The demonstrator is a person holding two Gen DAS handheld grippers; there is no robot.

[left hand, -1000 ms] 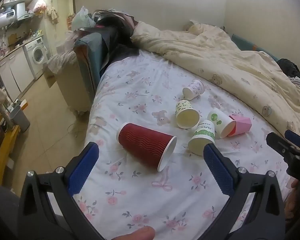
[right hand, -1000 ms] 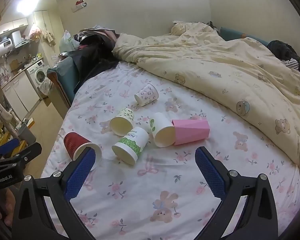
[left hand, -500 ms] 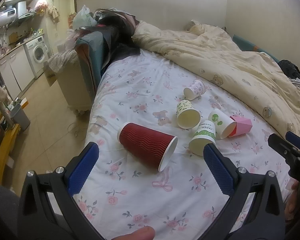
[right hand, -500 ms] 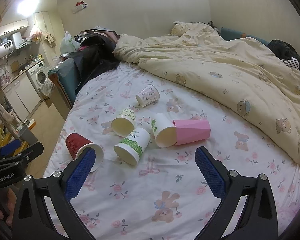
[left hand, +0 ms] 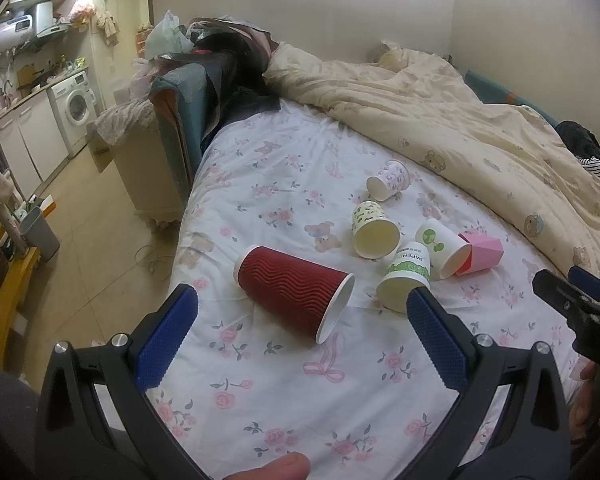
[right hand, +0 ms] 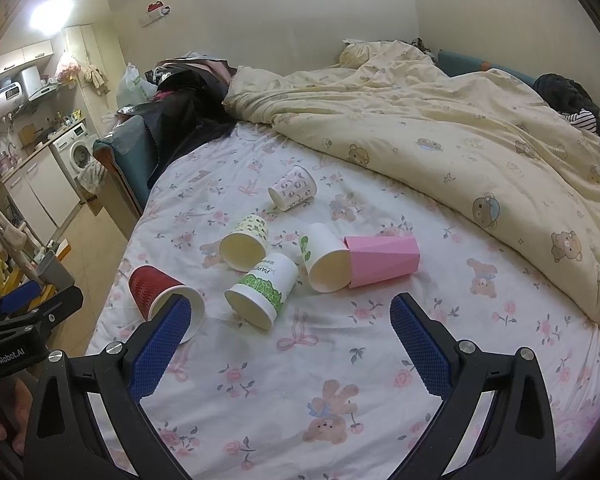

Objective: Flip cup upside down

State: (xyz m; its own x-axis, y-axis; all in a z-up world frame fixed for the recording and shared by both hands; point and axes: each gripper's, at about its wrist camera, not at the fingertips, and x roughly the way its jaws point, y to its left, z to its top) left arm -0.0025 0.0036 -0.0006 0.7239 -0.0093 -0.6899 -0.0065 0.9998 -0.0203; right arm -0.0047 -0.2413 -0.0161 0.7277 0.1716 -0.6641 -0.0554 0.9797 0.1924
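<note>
Left tongs (left hand: 300, 316): jaws spread wide, blue pads (left hand: 162, 342) far apart, nothing between them, angled forward and down. Right tongs (right hand: 290, 330): same, wide apart and empty, blue pads (right hand: 422, 350) clear. Both held side by side at similar height; each shows at the edge of the other's view. Fingertip (left hand: 270, 468) visible at bottom edge of left view; hand (right hand: 4, 420) gripping the left unit seen in right view.

cream duvet (right hand: 440, 132), washing machine (left hand: 74, 110), grey bin (left hand: 40, 230)
</note>
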